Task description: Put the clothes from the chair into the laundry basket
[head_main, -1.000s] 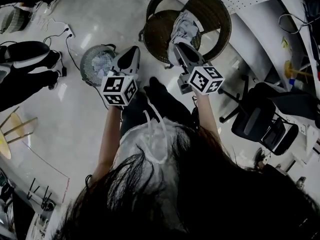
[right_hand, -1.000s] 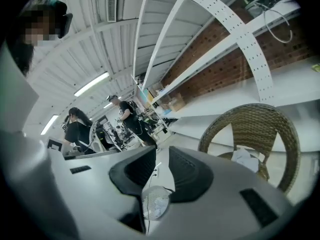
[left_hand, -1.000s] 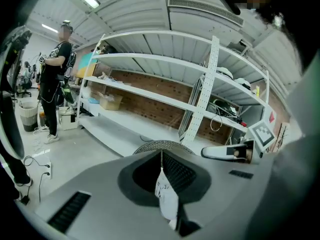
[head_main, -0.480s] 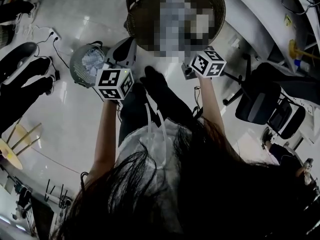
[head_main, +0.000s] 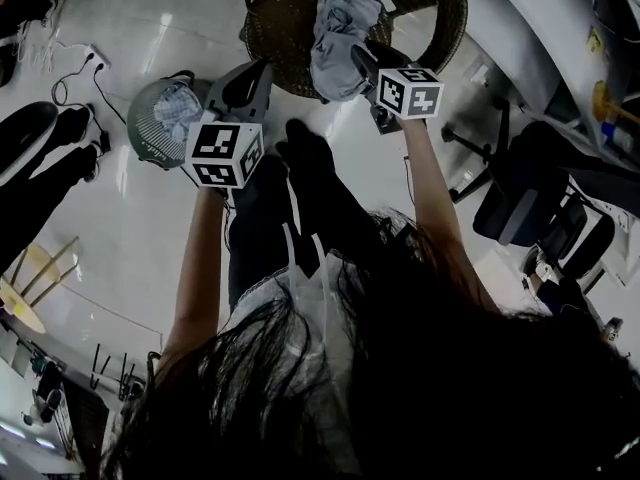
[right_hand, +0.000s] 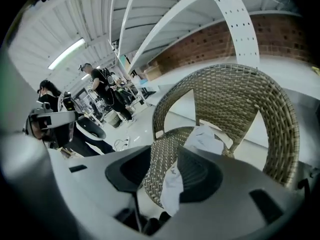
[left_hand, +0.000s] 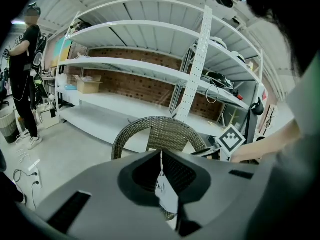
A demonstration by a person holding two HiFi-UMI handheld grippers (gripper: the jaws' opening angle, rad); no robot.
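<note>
A grey-white garment (head_main: 340, 28) lies on the brown wicker chair (head_main: 440, 18) and hangs over the seat's front edge. My right gripper (head_main: 358, 53) reaches to it; its jaws are opening, and in the right gripper view (right_hand: 165, 159) a fold of the garment (right_hand: 170, 184) hangs in the gap against the right jaw only. My left gripper (head_main: 262, 68) hovers left of the chair with its jaws shut (left_hand: 161, 155) and nothing in them; the garment (left_hand: 167, 196) shows beyond them. The round laundry basket (head_main: 150, 138) stands on the floor at the left with pale clothes (head_main: 180, 108) inside.
A black office chair (head_main: 530, 198) stands at the right, close to my right arm. A person's dark legs (head_main: 40, 158) and a cable with a power strip (head_main: 75, 53) are at the left. White shelving (left_hand: 150, 74) runs behind the wicker chair, and a person (left_hand: 25, 74) stands by it.
My right gripper has moved forward to the chair's front edge, up against the hanging garment. The left gripper has stayed beside the basket.
</note>
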